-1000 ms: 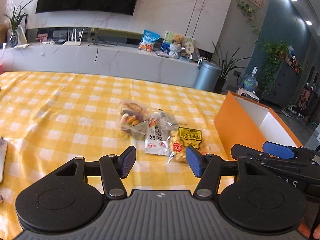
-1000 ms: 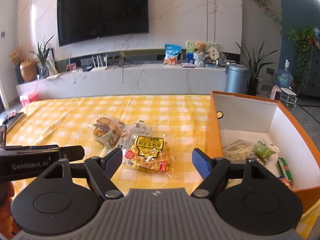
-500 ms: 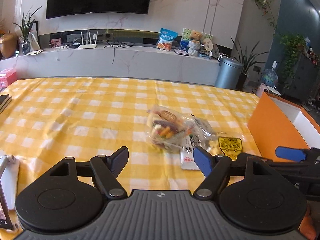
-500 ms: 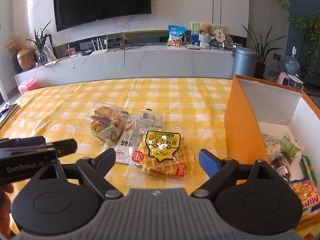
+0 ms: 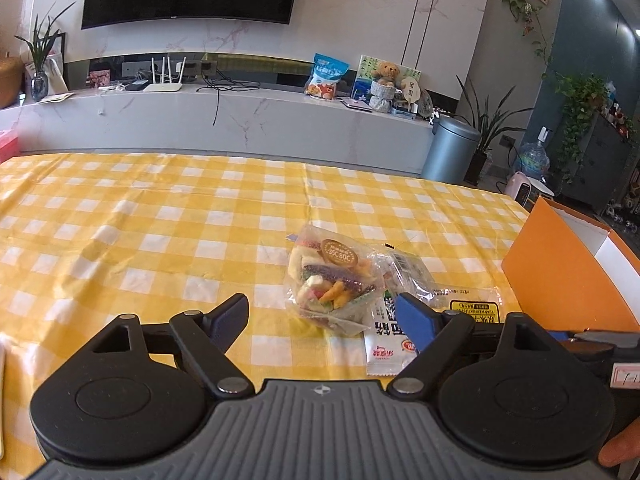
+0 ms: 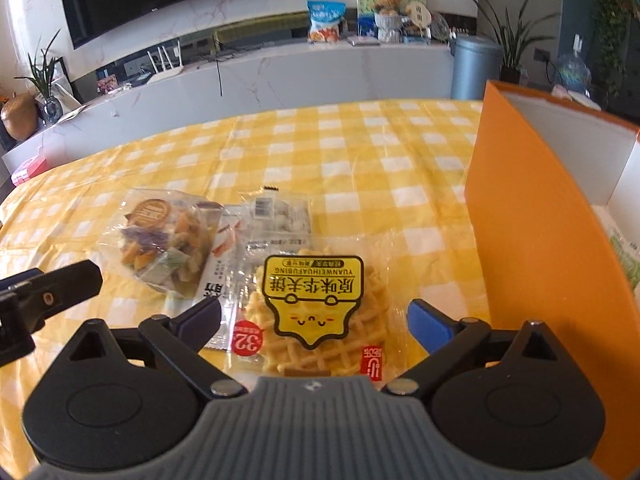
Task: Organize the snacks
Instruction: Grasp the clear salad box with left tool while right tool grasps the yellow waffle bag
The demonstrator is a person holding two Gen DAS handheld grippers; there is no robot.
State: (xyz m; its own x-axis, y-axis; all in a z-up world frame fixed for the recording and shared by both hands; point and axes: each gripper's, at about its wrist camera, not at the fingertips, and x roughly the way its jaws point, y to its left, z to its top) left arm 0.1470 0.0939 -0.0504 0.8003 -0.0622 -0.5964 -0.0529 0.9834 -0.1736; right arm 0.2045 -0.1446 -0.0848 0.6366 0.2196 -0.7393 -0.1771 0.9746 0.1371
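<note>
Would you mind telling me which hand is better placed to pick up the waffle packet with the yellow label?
Right. Its tool is open with the clear waffle packet directly between its fingers, beside the orange box; the left tool faces the mixed-snack bag.

Left claw (image 5: pixel 322 316), right claw (image 6: pixel 314 316): black linkage arms, blue pads, ribbed grey base.

Three clear snack packets (image 6: pixel 256 256) lie overlapping beside the orange box (image 6: pixel 532 216).

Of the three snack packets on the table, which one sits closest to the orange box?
The waffle packet with the yellow smiley label. The white packet and the clear mixed-snack bag lie further from the orange box.
</note>
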